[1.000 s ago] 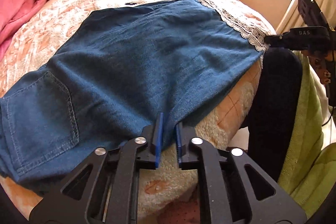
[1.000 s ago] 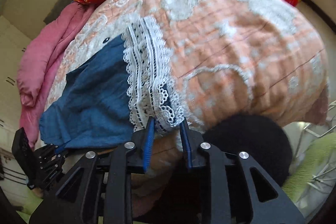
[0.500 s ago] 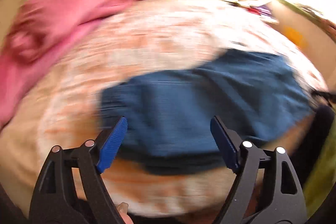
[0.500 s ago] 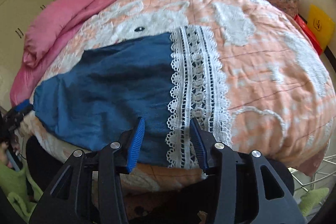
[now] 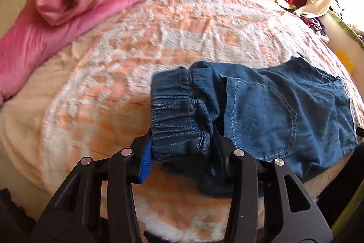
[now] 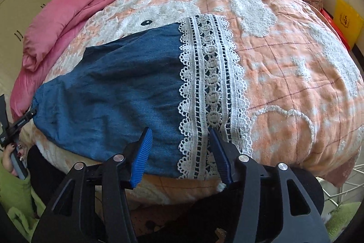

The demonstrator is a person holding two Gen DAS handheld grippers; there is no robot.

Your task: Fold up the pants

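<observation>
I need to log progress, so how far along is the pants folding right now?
Early. Done: the denim pants lie spread flat on the peach blanket, their lace hem smooth. In hand: the left hand-held gripper is clamped on the bunched elastic waistband, while the right hand-held gripper is open, straddling the near hem corner. Left: grip the hem, bring waistband and hem together, and flatten the fold.
</observation>
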